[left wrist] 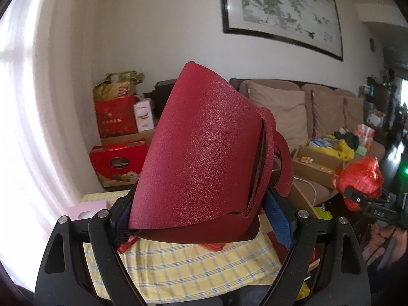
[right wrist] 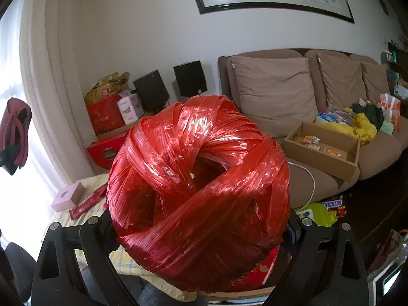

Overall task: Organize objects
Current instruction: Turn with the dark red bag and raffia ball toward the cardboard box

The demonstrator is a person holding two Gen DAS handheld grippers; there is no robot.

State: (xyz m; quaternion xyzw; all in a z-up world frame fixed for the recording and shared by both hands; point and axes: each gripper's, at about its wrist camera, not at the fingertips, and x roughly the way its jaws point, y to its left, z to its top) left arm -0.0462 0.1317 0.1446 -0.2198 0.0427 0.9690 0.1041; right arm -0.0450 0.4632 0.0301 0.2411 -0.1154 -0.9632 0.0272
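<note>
A dark red leather handbag (left wrist: 204, 153) fills the left wrist view, lifted above the table and tilted, its handles drooping to the right. My left gripper (left wrist: 204, 219) is shut on its base, blue pads (left wrist: 276, 216) pressed against both sides. A large ball of shiny red plastic twine (right wrist: 199, 191) fills the right wrist view, clamped between the fingers of my right gripper (right wrist: 201, 229) and held above the table. The twine ball (left wrist: 359, 181) and right gripper also show at the right edge of the left wrist view. The handbag (right wrist: 15, 132) appears at the far left of the right wrist view.
Below lies a table with a yellow checked cloth (left wrist: 183, 265), a pink tissue box (right wrist: 67, 196) and a red flat box (right wrist: 86, 204). Beyond is a brown sofa (right wrist: 280, 97) with a cardboard tray (right wrist: 323, 148), yellow bags, red gift boxes (left wrist: 114, 117) and black speakers (right wrist: 188, 77).
</note>
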